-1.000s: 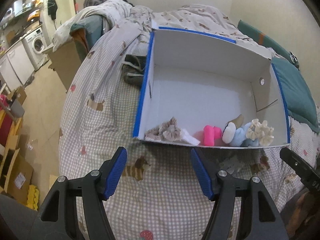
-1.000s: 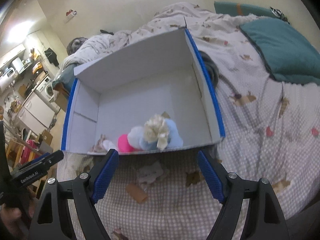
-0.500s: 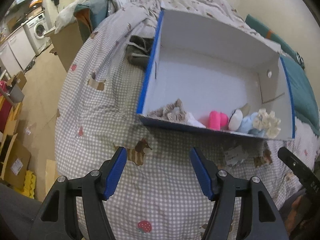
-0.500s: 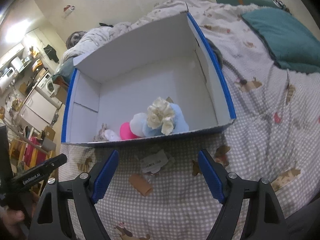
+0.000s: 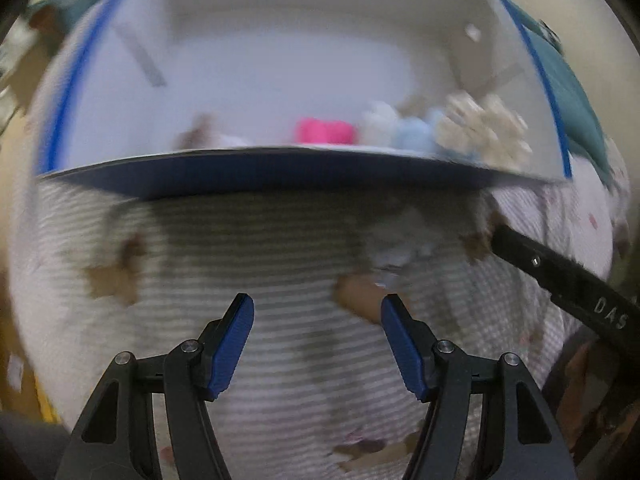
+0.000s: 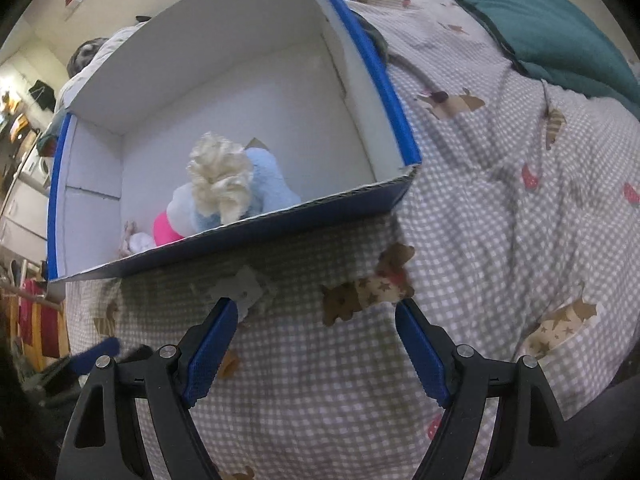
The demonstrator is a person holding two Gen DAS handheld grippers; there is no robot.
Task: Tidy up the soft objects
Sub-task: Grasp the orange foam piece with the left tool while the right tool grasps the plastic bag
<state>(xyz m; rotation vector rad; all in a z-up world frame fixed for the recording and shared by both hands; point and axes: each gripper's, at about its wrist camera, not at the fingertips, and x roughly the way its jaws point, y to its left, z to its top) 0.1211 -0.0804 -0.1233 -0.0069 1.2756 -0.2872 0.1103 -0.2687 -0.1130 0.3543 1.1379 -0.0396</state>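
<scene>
Now both grippers sit lower, nearer the blanket (image 6: 500, 208).
Left gripper (image 5: 316, 320) and right gripper (image 6: 316, 332) gape empty; brown roll (image 5: 360, 300) lies crosswise before the box (image 6: 248, 236).

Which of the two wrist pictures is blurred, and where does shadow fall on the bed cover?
Left wrist view: strong motion blur over the white cardboard box with blue edges and the pink soft toy; only the left tongs look sharp. Right wrist view: sharp overall, with fisheye bending at the rim; a dark shadow lies on the checked bed cover just below the box's near wall.

left gripper (image 5: 317, 312) agape, empty; right gripper (image 6: 316, 316) likewise.
</scene>
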